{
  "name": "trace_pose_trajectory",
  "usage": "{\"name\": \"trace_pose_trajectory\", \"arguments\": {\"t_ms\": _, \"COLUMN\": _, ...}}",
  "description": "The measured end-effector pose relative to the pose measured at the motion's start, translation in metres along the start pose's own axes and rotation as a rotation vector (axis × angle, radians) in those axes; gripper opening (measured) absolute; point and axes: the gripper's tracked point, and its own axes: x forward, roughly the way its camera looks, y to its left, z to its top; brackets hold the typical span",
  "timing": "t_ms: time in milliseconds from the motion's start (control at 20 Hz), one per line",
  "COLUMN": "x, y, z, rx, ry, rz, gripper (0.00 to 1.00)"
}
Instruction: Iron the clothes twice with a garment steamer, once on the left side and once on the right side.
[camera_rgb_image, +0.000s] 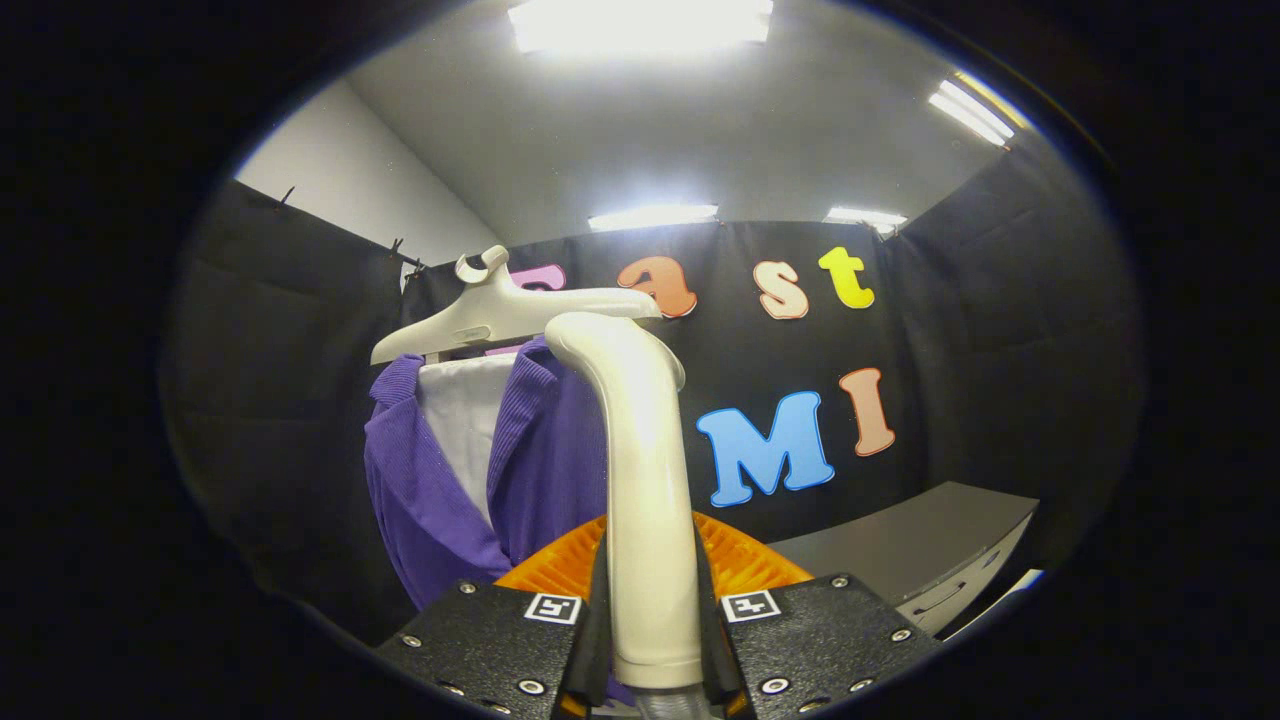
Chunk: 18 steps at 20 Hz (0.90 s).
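Note:
A cream garment steamer handle (648, 500) stands upright between the two fingers of my gripper (655, 640), which is shut on it. Its curved head reaches up to the top of a purple garment (545, 460) hanging just beyond the fingers. The garment hangs on a white hanger (500, 315), open at the front over a white lining (460, 420). The steamer head sits at the garment's right shoulder, near the collar; whether it touches the cloth I cannot tell.
A grey table (920, 550) with a drawer front stands beyond the fingers to the right. Black cloth walls close the booth behind and beside the garment. Ceiling lights (640, 25) glow overhead.

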Motion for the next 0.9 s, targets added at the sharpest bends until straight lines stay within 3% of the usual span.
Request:
{"name": "trace_pose_trajectory", "arguments": {"t_ms": 600, "x": 0.017, "y": 0.013, "z": -0.050, "rx": -0.133, "ry": 0.042, "rz": -0.027, "gripper": 0.36}}
{"name": "trace_pose_trajectory", "arguments": {"t_ms": 900, "x": 0.000, "y": 0.016, "z": -0.077, "rx": -0.196, "ry": 0.082, "rz": -0.017, "gripper": 0.37}}
